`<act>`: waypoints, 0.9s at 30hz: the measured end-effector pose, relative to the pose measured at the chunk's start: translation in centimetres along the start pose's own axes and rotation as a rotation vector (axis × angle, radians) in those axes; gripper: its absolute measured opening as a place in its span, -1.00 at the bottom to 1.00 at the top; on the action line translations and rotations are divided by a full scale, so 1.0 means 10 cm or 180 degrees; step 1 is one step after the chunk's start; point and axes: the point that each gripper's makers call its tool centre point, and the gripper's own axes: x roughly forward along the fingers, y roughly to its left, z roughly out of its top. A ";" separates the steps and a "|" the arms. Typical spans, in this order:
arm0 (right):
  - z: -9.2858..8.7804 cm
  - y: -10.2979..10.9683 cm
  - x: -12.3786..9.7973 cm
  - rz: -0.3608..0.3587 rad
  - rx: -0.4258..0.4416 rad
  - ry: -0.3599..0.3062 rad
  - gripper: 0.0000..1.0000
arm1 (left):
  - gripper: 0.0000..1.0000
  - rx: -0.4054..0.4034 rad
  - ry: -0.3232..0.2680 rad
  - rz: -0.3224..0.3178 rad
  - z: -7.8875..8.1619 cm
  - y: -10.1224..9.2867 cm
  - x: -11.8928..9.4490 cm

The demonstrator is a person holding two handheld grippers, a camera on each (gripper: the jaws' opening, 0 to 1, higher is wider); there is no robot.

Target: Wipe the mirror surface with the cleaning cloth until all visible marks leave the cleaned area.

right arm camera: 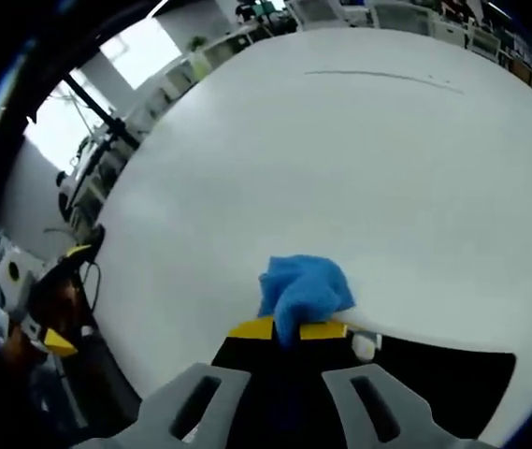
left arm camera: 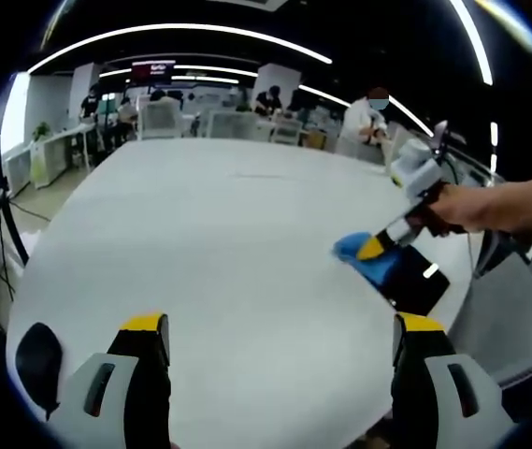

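At the white surface's point(left arm camera: 228, 243) near edge, the right claw point(right arm camera: 289, 329) pinches the blue cleaning cloth point(right arm camera: 303, 292) on the dark mirror point(right arm camera: 452, 374); wiping looks underway, marks unreadable; left claw point(left arm camera: 280, 337) gapes empty

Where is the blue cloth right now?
The blue cloth is pinched in the right gripper, pressed on the near edge of the dark mirror lying on the white table; in the left gripper view it sits far right.
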 end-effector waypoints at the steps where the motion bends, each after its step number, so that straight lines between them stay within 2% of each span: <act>1: 0.00 0.00 0.00 0.0012 0.0007 0.0004 -0.99 | 0.99 0.0004 0.0000 0.0001 0.00 0.00 0.00; 5: 0.01 -0.02 0.01 0.0059 0.0147 0.0030 -1.00 | 0.99 0.0018 0.0001 -0.0006 0.01 -0.01 0.01; 9: -0.02 0.00 0.01 0.0029 0.0011 -0.0062 -1.00 | 0.99 0.0050 0.0009 -0.0021 0.02 -0.05 0.00; 18: -0.20 0.03 -0.08 0.0065 0.0119 -0.0055 -1.00 | 0.99 0.0072 0.0004 -0.0010 0.01 -0.06 -0.05; 27: -0.39 0.14 -0.14 0.0097 0.0102 -0.0030 -1.00 | 0.99 0.0090 -0.0007 -0.0024 0.00 -0.13 -0.06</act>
